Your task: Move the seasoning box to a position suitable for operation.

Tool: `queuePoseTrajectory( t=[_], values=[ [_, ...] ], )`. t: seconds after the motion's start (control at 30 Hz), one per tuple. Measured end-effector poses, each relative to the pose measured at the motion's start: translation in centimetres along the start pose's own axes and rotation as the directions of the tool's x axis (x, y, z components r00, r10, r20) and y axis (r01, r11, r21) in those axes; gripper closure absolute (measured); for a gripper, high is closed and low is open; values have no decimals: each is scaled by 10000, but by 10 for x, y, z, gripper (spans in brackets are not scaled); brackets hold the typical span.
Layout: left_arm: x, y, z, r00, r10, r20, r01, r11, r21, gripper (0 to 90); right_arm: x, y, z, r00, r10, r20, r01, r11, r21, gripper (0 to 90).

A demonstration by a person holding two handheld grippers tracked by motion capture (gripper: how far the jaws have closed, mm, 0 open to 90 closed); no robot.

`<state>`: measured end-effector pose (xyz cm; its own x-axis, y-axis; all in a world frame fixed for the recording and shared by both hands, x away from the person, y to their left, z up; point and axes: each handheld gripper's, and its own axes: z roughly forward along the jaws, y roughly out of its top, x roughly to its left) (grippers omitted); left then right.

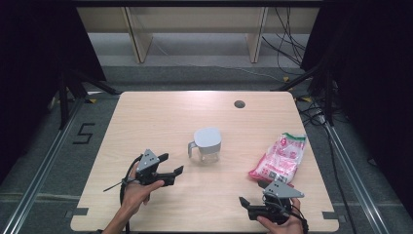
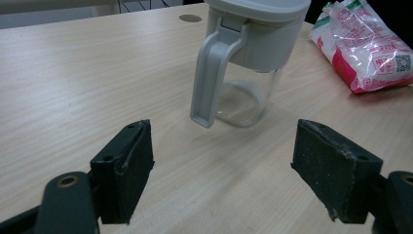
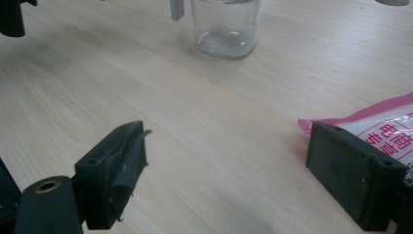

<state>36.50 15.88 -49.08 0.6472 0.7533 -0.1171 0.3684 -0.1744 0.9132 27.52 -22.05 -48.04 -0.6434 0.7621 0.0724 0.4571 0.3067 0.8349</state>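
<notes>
A glass jug (image 1: pixel 208 145) with a grey lid and a grey side handle is stood upright near the middle of the table (image 1: pixel 160 117), its handle turned toward the left edge. Nothing can be made out inside the glass, though the lower part is seen only through reflections, so a thin residue cannot be ruled out. The lid is seated on top and is not yet opened.

The left gripper (image 1: pixel 169 168) is held just left of the jug and a little nearer the front edge, its jaws spread wide and aimed at the handle; nothing is gripped. In the left gripper view the handle is framed between the two black jaws, apart from both.

A pink and white sealed bag (image 1: pixel 280 157) is laid toward the right edge, apart from the jug. The right gripper (image 1: pixel 251 204) is held near the front right corner, just in front of the bag, its jaws likewise spread and empty.

The work is judged to be at its very start: neither jug nor bag is grasped, and lifting, opening and any filling are all left to do.
</notes>
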Motion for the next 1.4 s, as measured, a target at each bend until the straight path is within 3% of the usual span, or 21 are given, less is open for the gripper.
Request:
queuePoseTrajectory(
  t=[0.03, 0.07, 0.1, 0.13, 0.33, 0.53, 0.63, 0.73, 0.8, 0.83, 0.9, 1.03, 1.07, 1.1, 1.13, 1.2, 1.23, 1.27, 1.3, 1.37, 1.4],
  values=[
    [0, 1, 2, 10000, 74, -50, -74, 10000, 12, 247, 1, 0, 0, 9999, 25, 103, -26, 10000, 64, 159],
    [1, 3, 4, 9999, 137, -90, -137, 9999, 19, 254, -2, 0, 0, 9996, -291, 12, 291, 9995, 85, 159],
    [1, 4, 7, 9998, 188, -96, -188, 9998, 12, 261, -1, 0, 1, 9998, -119, -162, 123, 9997, 217, 159],
    [1, 5, 10, 9996, 252, -107, -252, 9997, 26, 272, 0, 0, 0, 9999, -136, 41, 135, 9998, 167, 159],
    [3, 11, 28, 9960, 821, -338, -811, 9962, 311, 373, 0, 0, 1, 9997, -254, 69, 252, 9995, 207, 172],
    [3, 15, 49, 9956, 892, -273, -878, 9950, 480, 433, 0, 0, 2, 9994, -316, -105, 319, 9992, 235, 177],
    [1, 17, 58, 9925, 1196, -259, -1181, 9916, 527, 474, 1, 0, 2, 9993, -373, 36, 372, 9992, 145, 179],
    [0, 19, 65, 9889, 1455, -294, -1438, 9881, 538, 528, 2, 0, 4, 9995, -204, -228, 209, 9995, 228, 179],
    [1, 21, 69, 9842, 1746, -296, -1724, 9829, 650, 566, 1, 0, 4, 9989, -422, -202, 427, 9988, 249, 179],
    [2, 21, 70, 9828, 1817, -330, -1795, 9818, 618, 591, 2, 0, 3, 9989, -463, -102, 465, 9988, 139, 180],
    [3, 23, 72, 9846, 1719, -308, -1699, 9838, 574, 633, 2, 1, 4, 9982, -430, -416, 439, 9988, 199, 180],
    [5, 24, 76, 9765, 2088, -524, -2060, 9770, 548, 667, 2, 1, 4, 9983, -540, -239, 547, 9982, 258, 181],
    [4, 24, 78, 9802, 1908, -539, -1882, 9809, 488, 671, 3, 1, 5, 9980, -415, -485, 426, 9989, 215, 181],
    [4, 24, 80, 9796, 1941, -522, -1912, 9800, 551, 678, 3, 1, 5, 9969, -384, -681, 401, 9989, 237, 181],
    [4, 25, 81, 9788, 1980, -521, -1953, 9793, 528, 680, 4, 1, 4, 9987, -319, -397, 330, 9991, 262, 180],
    [4, 26, 83, 9769, 2070, -534, -2039, 9773, 576, 685, 7, 1, 4, 9990, -150, -416, 167, 9990, 420, 181],
    [4, 26, 83, 9787, 1985, -528, -1956, 9791, 555, 688, 4, 1, 5, 9978, -508, -419, 520, 9983, 279, 181],
    [5, 25, 83, 9806, 1899, -484, -1876, 9810, 488, 691, 4, 1, 5, 9977, -534, -420, 546, 9982, 267, 181],
    [6, 25, 82, 9809, 1894, -435, -1872, 9810, 505, 693, 6, 1, 4, 9987, -243, -448, 259, 9990, 360, 181],
    [5, 24, 82, 9837, 1763, -351, -1749, 9837, 409, 694, 6, 1, 4, 9986, -259, -450, 277, 9989, 388, 181],
    [5, 24, 80, 9811, 1891, -412, -1872, 9813, 458, 694, 6, 1, 4, 9987, -258, -445, 276, 9988, 401, 181]
  ],
)
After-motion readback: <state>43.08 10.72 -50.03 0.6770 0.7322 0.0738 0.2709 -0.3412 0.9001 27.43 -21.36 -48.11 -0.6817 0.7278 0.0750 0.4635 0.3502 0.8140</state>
